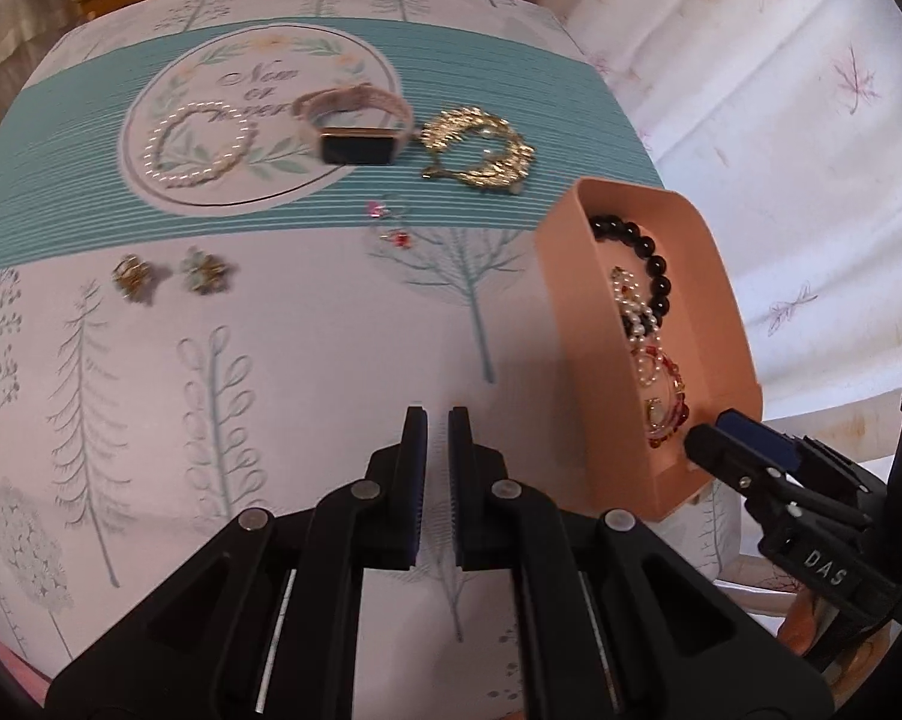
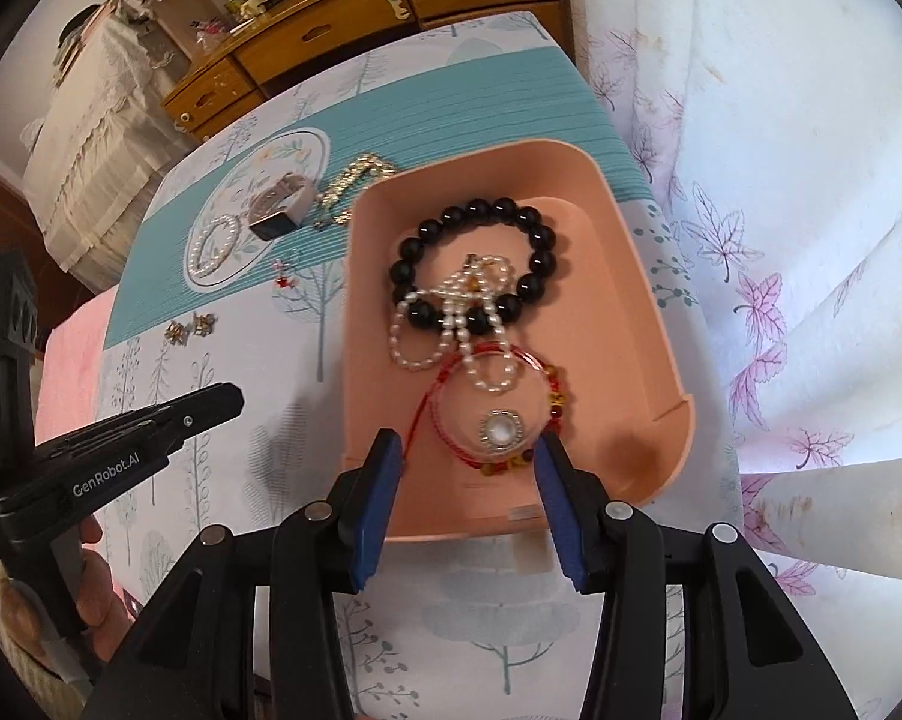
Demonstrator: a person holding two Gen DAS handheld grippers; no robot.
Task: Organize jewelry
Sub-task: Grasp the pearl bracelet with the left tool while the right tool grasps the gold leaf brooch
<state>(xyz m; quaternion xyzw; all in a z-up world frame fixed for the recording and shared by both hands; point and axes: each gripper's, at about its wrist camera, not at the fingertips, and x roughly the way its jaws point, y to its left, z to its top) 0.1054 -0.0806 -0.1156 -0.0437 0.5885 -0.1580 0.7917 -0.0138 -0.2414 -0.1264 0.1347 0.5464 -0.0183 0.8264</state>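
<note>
Left gripper [image 1: 437,420] — jaws nearly together, nothing held — hangs over bare tablecloth [image 1: 306,360]. Right gripper [image 2: 469,462], half open and empty, sits over the pink tray [image 2: 631,276]. Loose pieces lie ahead of the left one: earrings [image 1: 168,276] nearest, then watch [image 1: 354,132] and pearl bracelet [image 1: 201,144].

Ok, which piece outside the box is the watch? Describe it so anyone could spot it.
Find the teal band across the tablecloth. On its round printed emblem lies the watch, between a pearl bracelet and a gold brooch. Only it has a dark rectangular face.
</note>
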